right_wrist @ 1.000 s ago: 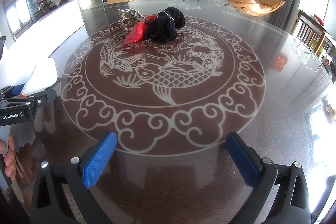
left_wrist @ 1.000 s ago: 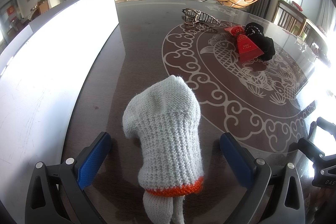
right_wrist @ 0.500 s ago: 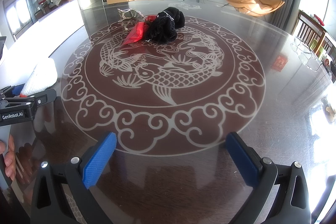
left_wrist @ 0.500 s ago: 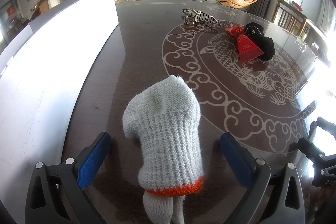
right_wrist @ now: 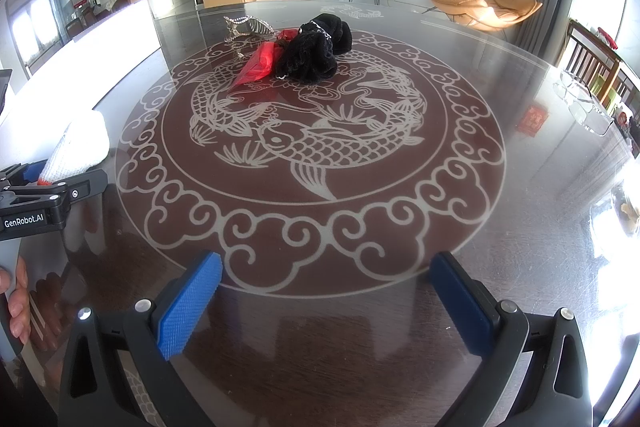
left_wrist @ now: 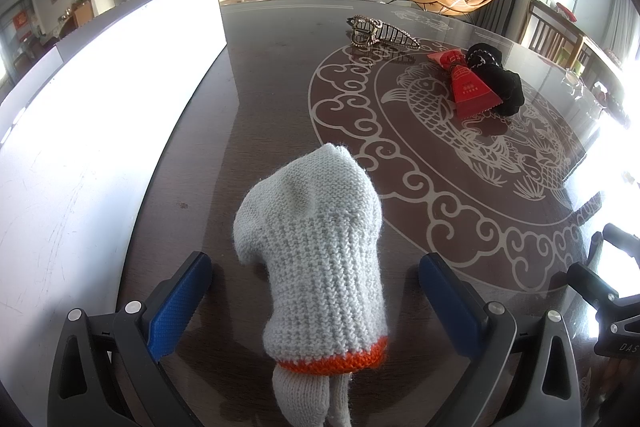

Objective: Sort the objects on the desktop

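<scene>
Left gripper (left_wrist: 316, 291) is spread wide around the knit glove (left_wrist: 316, 259), pads clear of it, near the table (left_wrist: 260, 107) edge. Right gripper (right_wrist: 326, 303) gapes empty too. Closing off-centre could just bunch the loose knit and drop it. No bins or containers visible anywhere.

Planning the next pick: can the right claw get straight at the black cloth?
Probably yes. The right claw is open and empty, and bare table lies between it and the black cloth. The red packet touches only the cloth's left side.
</scene>
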The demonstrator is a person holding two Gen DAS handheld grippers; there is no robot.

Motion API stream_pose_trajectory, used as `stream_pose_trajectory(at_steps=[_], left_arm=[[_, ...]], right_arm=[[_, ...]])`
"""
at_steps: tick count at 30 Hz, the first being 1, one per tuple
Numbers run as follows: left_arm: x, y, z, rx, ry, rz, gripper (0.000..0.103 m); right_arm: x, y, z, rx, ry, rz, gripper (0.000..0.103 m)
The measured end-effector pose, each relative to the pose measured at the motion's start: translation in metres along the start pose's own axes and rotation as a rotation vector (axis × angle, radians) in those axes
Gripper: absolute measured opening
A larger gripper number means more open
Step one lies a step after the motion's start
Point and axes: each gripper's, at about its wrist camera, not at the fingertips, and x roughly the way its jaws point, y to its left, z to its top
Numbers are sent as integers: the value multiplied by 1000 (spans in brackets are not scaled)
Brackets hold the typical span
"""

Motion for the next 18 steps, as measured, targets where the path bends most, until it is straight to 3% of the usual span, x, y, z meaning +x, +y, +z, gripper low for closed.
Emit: stream_pose_trajectory(at_steps=[6, 9, 13, 15, 16, 18], left_arm=[[0, 0, 0, 2, 0, 1, 103], [-1, 1, 0, 2, 0, 1, 103], [-1, 1, 0, 1, 0, 2, 103], [-2, 2, -1, 1, 0, 1, 103], [-2, 2, -1, 1, 0, 1, 103], [-2, 2, -1, 1, 0, 1, 103]], right_arm=[[0, 0, 0, 0, 0, 1, 103], [-1, -7, 12, 25, -28, 83, 103], [-1, -26, 73, 120, -119, 182, 103], [21, -25, 113, 119, -76, 194, 102], [36, -23, 129, 116, -44, 196, 100], [61, -20, 149, 123, 8, 209, 75]])
